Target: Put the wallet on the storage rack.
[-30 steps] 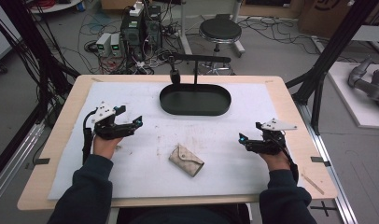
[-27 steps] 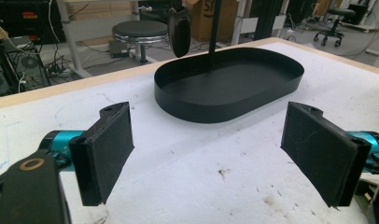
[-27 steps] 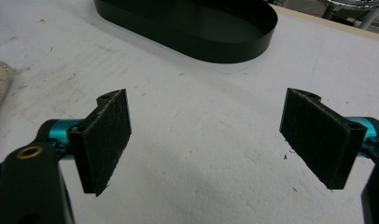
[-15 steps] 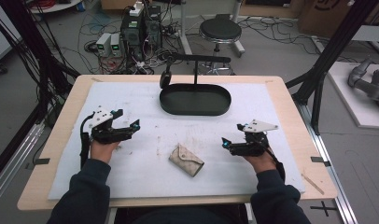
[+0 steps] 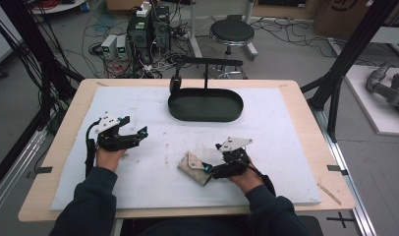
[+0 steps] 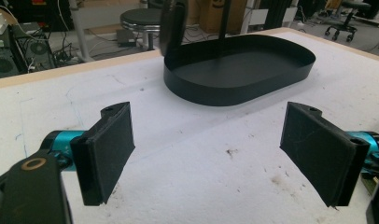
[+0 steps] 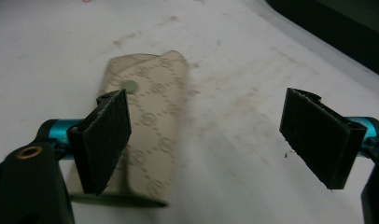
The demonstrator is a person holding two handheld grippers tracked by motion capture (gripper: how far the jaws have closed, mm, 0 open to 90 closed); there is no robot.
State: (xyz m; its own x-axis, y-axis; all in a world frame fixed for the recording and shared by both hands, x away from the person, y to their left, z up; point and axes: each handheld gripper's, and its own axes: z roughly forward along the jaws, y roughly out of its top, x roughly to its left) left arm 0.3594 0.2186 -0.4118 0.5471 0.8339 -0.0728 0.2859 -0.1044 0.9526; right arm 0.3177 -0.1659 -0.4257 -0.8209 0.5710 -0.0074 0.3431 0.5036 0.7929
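Beige monogram snap pouch (image 7: 145, 135) lies flat on the white mat (image 5: 286, 147), well short of the black oval tray (image 5: 206, 104); looks light, soft and thin, best pinched across its near edge; right gripper (image 5: 211, 167), jaws wide, has closed in from the right to its edge, while left gripper (image 5: 136, 135) hovers wide-jawed left of the tray.

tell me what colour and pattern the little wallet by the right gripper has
Beige wallet with a repeating monogram print and a small snap button; clearest in the right gripper view.

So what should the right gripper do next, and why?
Probably shift sideways so the wallet sits between its jaws, then close. The right gripper is open and low over the mat, but the wallet lies off-centre, behind one jaw.
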